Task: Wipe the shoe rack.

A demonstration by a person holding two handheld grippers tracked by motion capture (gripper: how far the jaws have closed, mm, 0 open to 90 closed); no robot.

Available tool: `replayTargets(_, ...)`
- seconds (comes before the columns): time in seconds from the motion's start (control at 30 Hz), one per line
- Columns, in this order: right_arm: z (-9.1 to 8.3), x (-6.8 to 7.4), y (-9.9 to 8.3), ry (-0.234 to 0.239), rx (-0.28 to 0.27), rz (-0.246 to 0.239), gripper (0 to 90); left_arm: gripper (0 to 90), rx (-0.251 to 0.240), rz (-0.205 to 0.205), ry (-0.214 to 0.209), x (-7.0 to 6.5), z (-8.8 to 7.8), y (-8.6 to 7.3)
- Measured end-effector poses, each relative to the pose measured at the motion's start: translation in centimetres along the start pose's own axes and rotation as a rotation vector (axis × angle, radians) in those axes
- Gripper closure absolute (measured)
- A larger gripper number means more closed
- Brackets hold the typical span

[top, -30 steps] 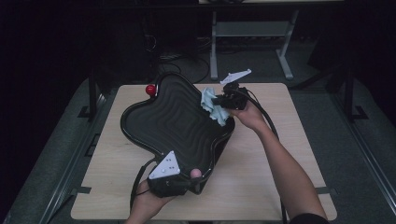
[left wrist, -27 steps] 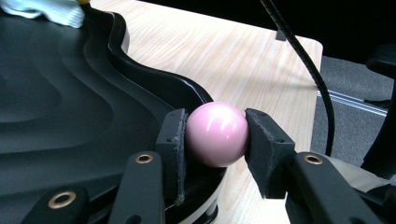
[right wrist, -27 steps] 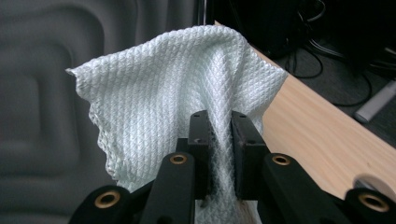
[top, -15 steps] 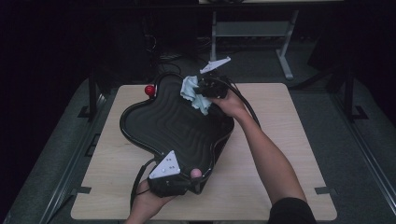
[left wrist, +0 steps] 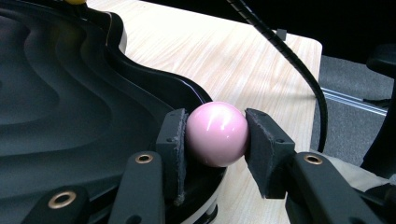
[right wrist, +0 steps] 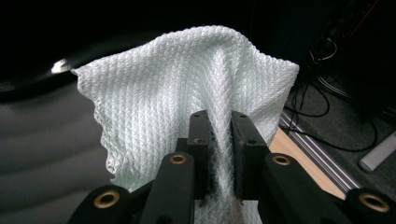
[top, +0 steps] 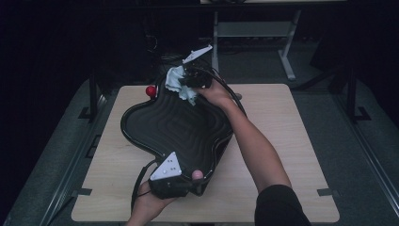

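The left gripper [left wrist: 215,140] is clamping a pink ball [left wrist: 216,133] between its two pads, at the rim of the black wavy tray [left wrist: 60,102], which is lying to the jaws' left. The right gripper [right wrist: 219,135] is pinching a pale waffle-weave cloth [right wrist: 177,98] in nearly closed jaws; the cloth is fanning out ahead of them, over the tray's far edge [top: 162,92].

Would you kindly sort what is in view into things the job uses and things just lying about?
In use:
black tray
pale cloth, pinched in right claw
pink ball, held by left claw

Lying about:
red ball
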State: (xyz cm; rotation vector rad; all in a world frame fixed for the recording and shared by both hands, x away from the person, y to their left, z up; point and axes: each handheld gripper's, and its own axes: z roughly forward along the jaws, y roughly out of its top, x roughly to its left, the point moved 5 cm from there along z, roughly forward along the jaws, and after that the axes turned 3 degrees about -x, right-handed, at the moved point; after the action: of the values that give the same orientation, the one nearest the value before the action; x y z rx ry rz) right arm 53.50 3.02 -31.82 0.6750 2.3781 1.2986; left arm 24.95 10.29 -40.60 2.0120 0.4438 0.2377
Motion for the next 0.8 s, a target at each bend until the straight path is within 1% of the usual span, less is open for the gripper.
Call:
replayTargets(0.07,0.3,0.1,0.4,0.003,0.000,0.004,79.4,60.4,0.000,0.001,-0.001,0.0,0.0,0.0)
replayTargets(0.17,0.6,0.4,1.0,0.014,-0.007,-0.006,79.4,60.4,0.000,-0.001,-0.002,0.0,0.0,0.0)
replayTargets(0.23,0.7,0.8,1.4,0.022,-0.019,-0.012,79.3,60.4,0.000,-0.002,-0.003,0.0,0.0,0.0)
replayTargets(0.37,0.9,1.7,1.6,0.048,-0.024,-0.015,79.2,60.4,0.000,-0.003,-0.004,0.0,0.0,0.0)
replayTargets(0.43,0.6,2.4,1.6,0.073,-0.024,-0.022,79.3,60.4,0.000,-0.003,-0.004,0.0,0.0,0.0)
replayTargets(0.5,0.5,3.0,1.5,0.086,-0.029,-0.036,79.3,60.4,0.003,-0.001,-0.004,0.1,0.0,0.0)
replayTargets(0.63,-0.1,4.7,0.9,0.142,-0.050,-0.043,79.3,60.4,0.008,-0.002,-0.003,0.1,-0.1,0.0)
replayTargets(0.7,-0.2,5.3,0.5,0.159,-0.058,-0.041,79.3,60.3,0.011,-0.003,-0.002,0.2,-0.2,0.0)
replayTargets(0.73,-0.2,5.3,0.5,0.159,-0.058,-0.041,79.3,60.4,0.011,-0.003,-0.002,0.2,-0.2,0.0)
replayTargets(0.77,-0.6,6.2,0.1,0.181,-0.063,-0.048,79.3,60.3,0.011,-0.005,0.002,0.2,-0.2,0.0)
replayTargets(0.8,-0.7,6.5,-0.1,0.194,-0.065,-0.050,79.3,60.3,0.011,-0.005,0.003,0.3,-0.2,0.0)
